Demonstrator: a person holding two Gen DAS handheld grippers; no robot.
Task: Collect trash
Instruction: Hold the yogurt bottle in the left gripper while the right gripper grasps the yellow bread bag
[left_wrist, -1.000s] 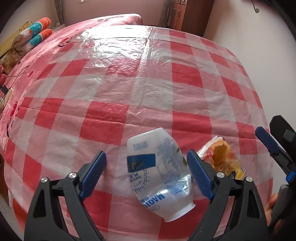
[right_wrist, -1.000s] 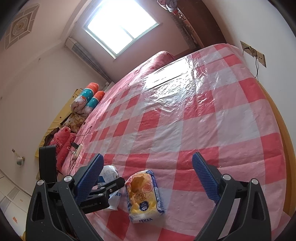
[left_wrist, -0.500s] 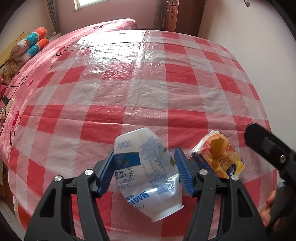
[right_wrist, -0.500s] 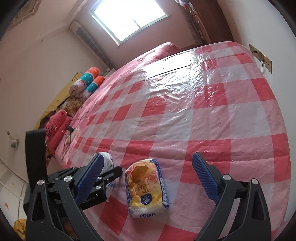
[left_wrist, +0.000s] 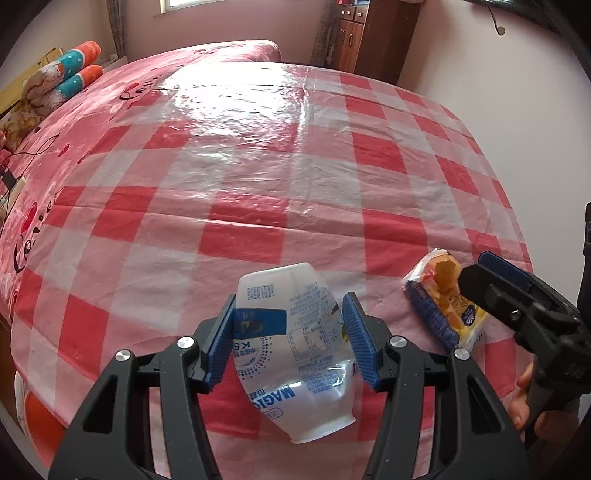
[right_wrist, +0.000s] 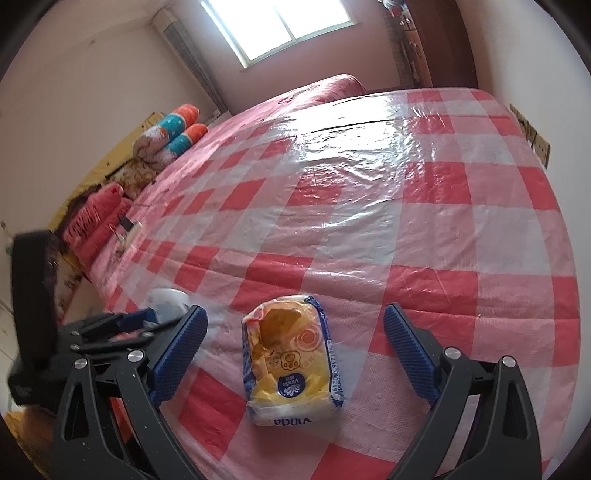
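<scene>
A crumpled white and blue plastic wrapper (left_wrist: 295, 339) lies at the near edge of a bed with a red and white check plastic cover (left_wrist: 280, 166). My left gripper (left_wrist: 291, 339) is shut on it, both blue pads pressing its sides. A yellow and blue tissue pack (right_wrist: 291, 354) lies to its right, also seen in the left wrist view (left_wrist: 443, 299). My right gripper (right_wrist: 295, 350) is open, its jaws on either side of the tissue pack without touching it. The wrapper's end (right_wrist: 168, 301) shows in the right wrist view, behind the left gripper.
Rolled pillows and bedding (right_wrist: 173, 136) lie along the far left of the bed. A dark wooden cabinet (left_wrist: 373, 33) stands beyond the bed. A wall (left_wrist: 517, 92) runs close along the right side, with a socket (right_wrist: 532, 140).
My left gripper has closed onto the wrapper. My right gripper has come lower and nearer, so the tissue pack now lies between its open jaws.
</scene>
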